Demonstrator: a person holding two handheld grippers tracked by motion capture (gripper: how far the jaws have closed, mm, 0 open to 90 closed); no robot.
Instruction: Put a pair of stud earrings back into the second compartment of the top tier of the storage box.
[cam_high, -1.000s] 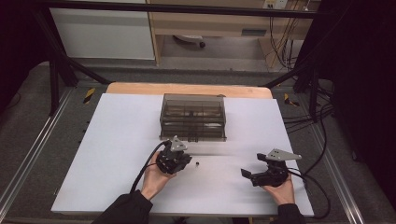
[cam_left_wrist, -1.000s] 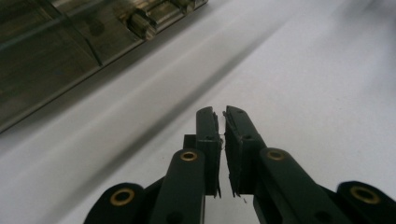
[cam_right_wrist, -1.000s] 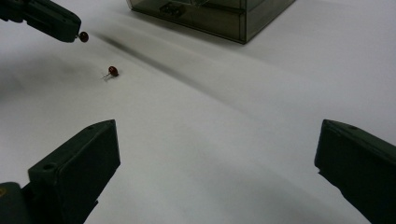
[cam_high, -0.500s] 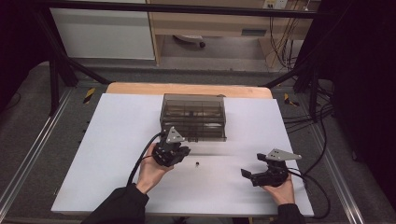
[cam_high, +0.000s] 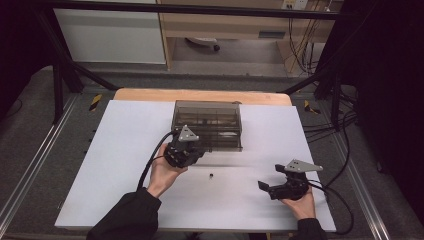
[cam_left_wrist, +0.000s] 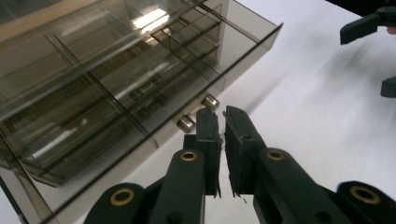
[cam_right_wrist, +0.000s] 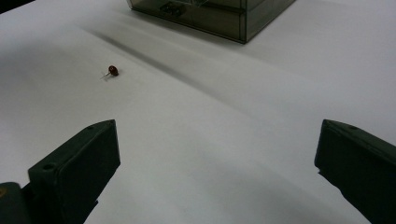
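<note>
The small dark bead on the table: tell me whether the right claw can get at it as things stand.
Probably yes. The right claw stands open, low over the white table, and bare surface lies between it and the bead; the smoky box sits farther off.

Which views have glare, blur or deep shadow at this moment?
High view: dark at both side edges, white table evenly lit. Left gripper view: bright glare on the smoky drawer box, near left tongs slightly soft. Right gripper view: right tongs blurred, small red component sharp, soft shadow bands across the surface.
</note>
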